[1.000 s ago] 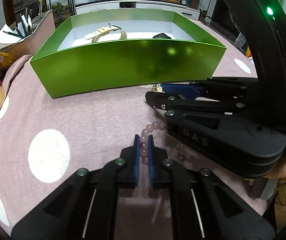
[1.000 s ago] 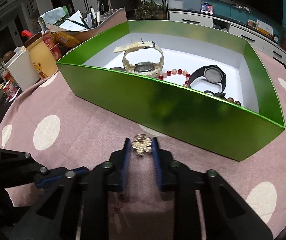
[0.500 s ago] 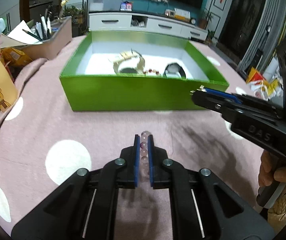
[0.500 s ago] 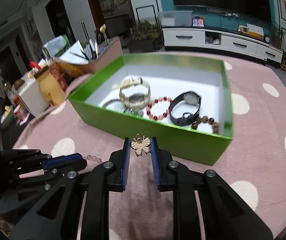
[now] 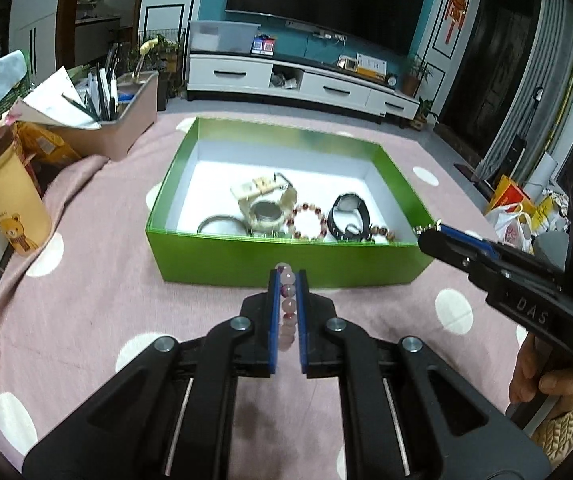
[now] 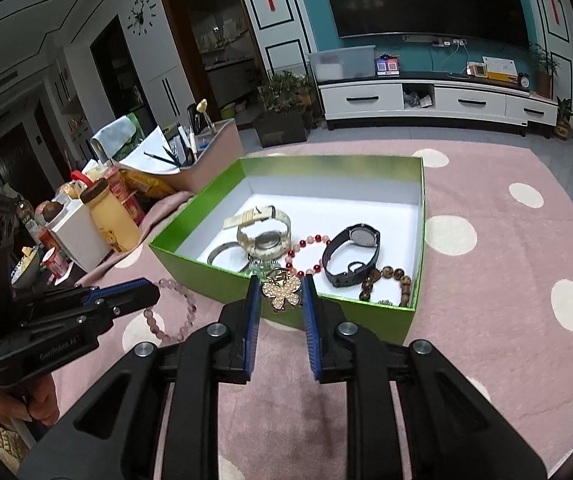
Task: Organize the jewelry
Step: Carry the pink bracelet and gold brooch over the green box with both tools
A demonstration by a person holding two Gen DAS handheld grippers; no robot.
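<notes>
Two claws up over the table [image 5: 98, 280], pink cloth with white dots. Left claw [image 5: 286, 280] clamped narrow on a pale pink bead bracelet [image 5: 287, 304], beads stacked in a line between the blue pads; from the right wrist view, the rest of that bracelet [image 6: 174, 312] hung as a loop below the tips, clear of the cloth. Right claw [image 6: 281, 284] pinched on one gold butterfly brooch [image 6: 282, 290], held at the very tips, in front of the near wall of the box. One green box [image 5: 286, 256], open, white inside, standing in the middle of the table. Counted inside: two watches, a cream watch [image 6: 262, 236] to the left and a black watch [image 6: 352, 256] to the right; one red-and-pink bead bracelet [image 6: 306, 254] between them; one brown bead bracelet [image 6: 386, 280] in the near right corner; one silver bangle [image 6: 226, 256] at the near left; something small and green [image 6: 262, 267] by the near wall, too blurred to name. Off to the left of the box, a beige tray of pens and papers [image 5: 126, 120] and one yellow bottle with a bear [image 5: 10, 204]. A hand [image 5: 542, 372] in a knitted sleeve wrapped on the right claw's grip.
</notes>
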